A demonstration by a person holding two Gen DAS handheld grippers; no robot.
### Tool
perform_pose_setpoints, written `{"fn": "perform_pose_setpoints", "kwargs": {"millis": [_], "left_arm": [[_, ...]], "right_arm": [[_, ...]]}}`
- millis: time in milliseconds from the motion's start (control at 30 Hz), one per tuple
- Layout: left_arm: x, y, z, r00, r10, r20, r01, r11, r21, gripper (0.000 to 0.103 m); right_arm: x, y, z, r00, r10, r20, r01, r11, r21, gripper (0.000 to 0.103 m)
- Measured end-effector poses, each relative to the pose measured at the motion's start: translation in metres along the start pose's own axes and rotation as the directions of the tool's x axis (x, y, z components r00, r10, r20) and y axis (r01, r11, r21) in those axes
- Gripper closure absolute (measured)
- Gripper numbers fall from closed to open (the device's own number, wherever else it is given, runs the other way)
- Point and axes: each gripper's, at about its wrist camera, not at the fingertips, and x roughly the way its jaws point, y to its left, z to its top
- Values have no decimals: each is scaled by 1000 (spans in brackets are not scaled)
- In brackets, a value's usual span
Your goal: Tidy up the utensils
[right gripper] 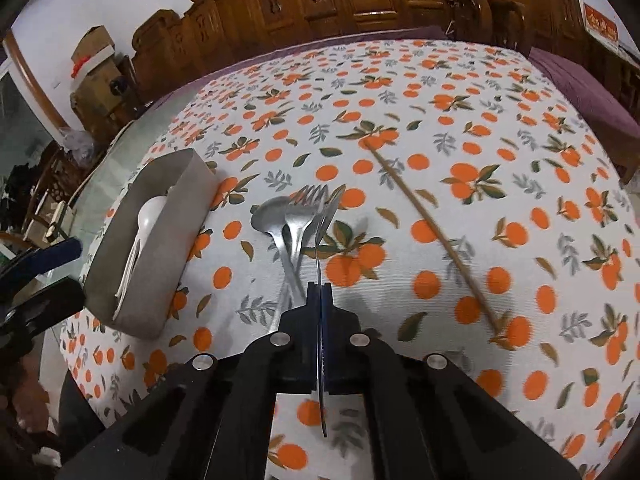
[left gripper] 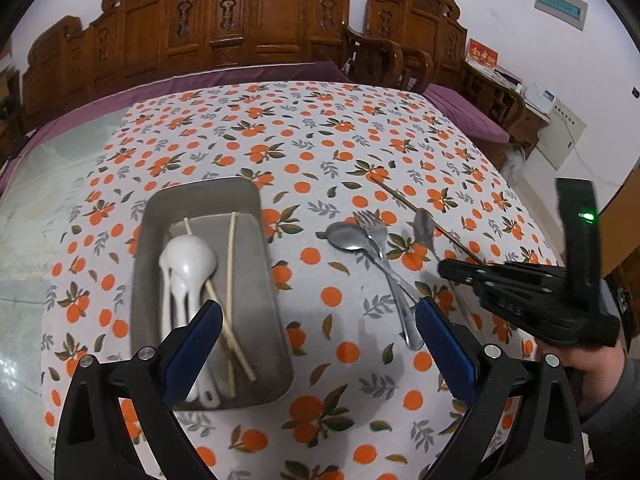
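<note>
Right gripper (right gripper: 320,300): jaws clenched on the handle of a metal fork (right gripper: 325,236). Fork is held edge-on, tines fwd, raised off the cloth; its handle end sticks out behind the pads.

Left gripper (left gripper: 318,328): jaws spread wide, nothing between the blue pads (left gripper: 444,352). It hovers over the near part of the tabletop, one finger above the tray (left gripper: 264,248), the other near the loose metal utensils.

Tray: grey, rectangular, on the orange-print tablecloth (left gripper: 320,140) toward the tabletop's left edge. Contents: white spoons (left gripper: 188,264) and wooden chopsticks (left gripper: 231,264), lying lengthwise.

Mid-tabletop, right of the tray: metal spoon (left gripper: 346,236) and a second fork (left gripper: 374,232), bowl and tines side by side, handles crossing toward the near edge.

Farther right: single wooden chopstick (right gripper: 432,236), lying diagonally on the cloth, well apart from the tray.

Beyond the far edge: carved wooden bench (left gripper: 256,32), purple cushion (left gripper: 240,76).
</note>
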Motion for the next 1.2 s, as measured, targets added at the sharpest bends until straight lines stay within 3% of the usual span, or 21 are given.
{"fn": "perform_pose_setpoints", "kwargs": {"millis": [367, 733, 867, 1033, 1200], "left_arm": [[52, -35, 17, 1000, -9, -22, 9, 1000, -6, 11], [119, -41, 24, 992, -26, -126, 17, 997, -75, 52], [131, -38, 24, 987, -71, -143, 54, 991, -120, 69], [133, -36, 27, 988, -83, -127, 63, 986, -157, 77], [133, -37, 28, 984, -124, -129, 102, 981, -167, 93]], "right_arm": [[-23, -30, -13, 1000, -8, 19, 8, 1000, -17, 101], [-29, -56, -24, 1000, 1, 17, -1, 1000, 19, 101], [-31, -62, -25, 1000, 14, 20, -14, 999, 41, 101], [-33, -64, -24, 1000, 20, 24, -21, 999, 46, 101], [-34, -62, -24, 999, 22, 27, -23, 999, 45, 101]]}}
